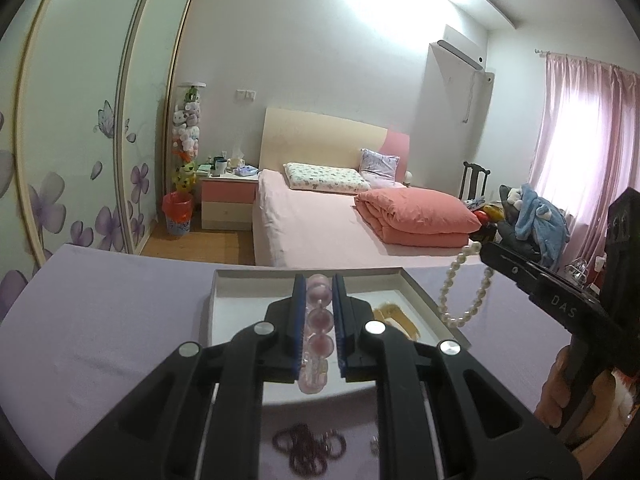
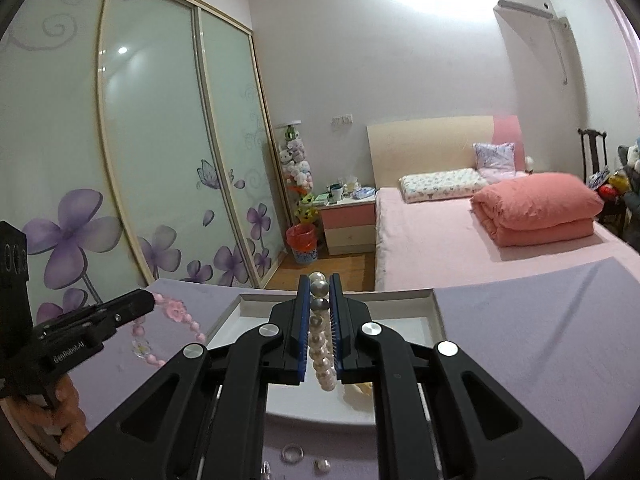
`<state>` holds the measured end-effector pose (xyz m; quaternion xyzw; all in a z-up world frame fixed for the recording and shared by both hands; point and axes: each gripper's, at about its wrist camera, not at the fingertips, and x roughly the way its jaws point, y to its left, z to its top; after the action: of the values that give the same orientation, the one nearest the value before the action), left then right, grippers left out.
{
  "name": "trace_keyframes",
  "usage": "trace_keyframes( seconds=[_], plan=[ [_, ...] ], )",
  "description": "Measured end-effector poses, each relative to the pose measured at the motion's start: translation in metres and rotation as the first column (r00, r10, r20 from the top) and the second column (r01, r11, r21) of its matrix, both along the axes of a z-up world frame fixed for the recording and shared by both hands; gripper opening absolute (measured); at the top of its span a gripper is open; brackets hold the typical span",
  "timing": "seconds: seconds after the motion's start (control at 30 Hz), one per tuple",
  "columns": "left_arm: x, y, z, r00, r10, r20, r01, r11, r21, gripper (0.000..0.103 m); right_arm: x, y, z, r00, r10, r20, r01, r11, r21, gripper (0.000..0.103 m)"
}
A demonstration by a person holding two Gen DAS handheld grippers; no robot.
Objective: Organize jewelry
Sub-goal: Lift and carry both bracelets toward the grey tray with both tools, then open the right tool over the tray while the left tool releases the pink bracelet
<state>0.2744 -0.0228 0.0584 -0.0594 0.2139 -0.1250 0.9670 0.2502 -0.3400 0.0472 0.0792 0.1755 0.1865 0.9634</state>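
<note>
Over the table: both grippers hang above a shallow white rectangular cardboard tray (image 1: 224,280) that sits on a smooth lilac tablecloth (image 1: 112,320).
Left gripper (image 1: 319,292): black hinged arms with ribbed blue pads, clamped on a bracelet of round, glossy pink translucent beads (image 1: 319,320) — the string runs straight between the pads and a clear faceted piece dangles at the near end.
Right gripper (image 2: 319,292): same build, jaws pressed together on a strand of smooth, round cream-white pearls (image 2: 322,344); in the left wrist view the pearl loop droops from its tip over the tray's right edge.
Pink bracelet seen from the right wrist: a hanging loop with flower-shaped pink beads, left of the tray.
In the tray: a pale golden, ridged piece (image 1: 394,314) lies on the white floor — its kind cannot be told.
Near table edge: a heap of small dark-red beaded strands (image 1: 308,446), a few small silver-coloured rings (image 2: 294,453).
Hands: a person's fingers (image 1: 554,396) wrap each grip handle.
Behind: a bed with a matte pink sheet (image 1: 320,224) and a folded coral quilt (image 1: 416,216).
</note>
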Motion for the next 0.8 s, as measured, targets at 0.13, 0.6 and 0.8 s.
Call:
trace_keyframes(
  seconds=[0.13, 0.6, 0.8],
  plan=[
    [0.028, -0.005, -0.011, 1.000, 0.003, -0.015, -0.003, 1.000, 0.012, 0.014, 0.026, 0.008, -0.012, 0.999, 0.024, -0.040, -0.024, 1.000, 0.010, 0.010],
    [0.082, 0.000, -0.051, 0.995, 0.026, -0.096, -0.025, 0.999, 0.020, 0.014, 0.061, 0.012, -0.047, 0.988, 0.060, -0.141, -0.056, 0.998, 0.034, 0.023],
    [0.092, -0.004, -0.057, 0.994, 0.019, -0.107, -0.017, 1.000, 0.021, 0.014, 0.060, 0.008, -0.043, 0.991, 0.045, -0.127, -0.040, 0.999, 0.037, 0.024]
  ],
)
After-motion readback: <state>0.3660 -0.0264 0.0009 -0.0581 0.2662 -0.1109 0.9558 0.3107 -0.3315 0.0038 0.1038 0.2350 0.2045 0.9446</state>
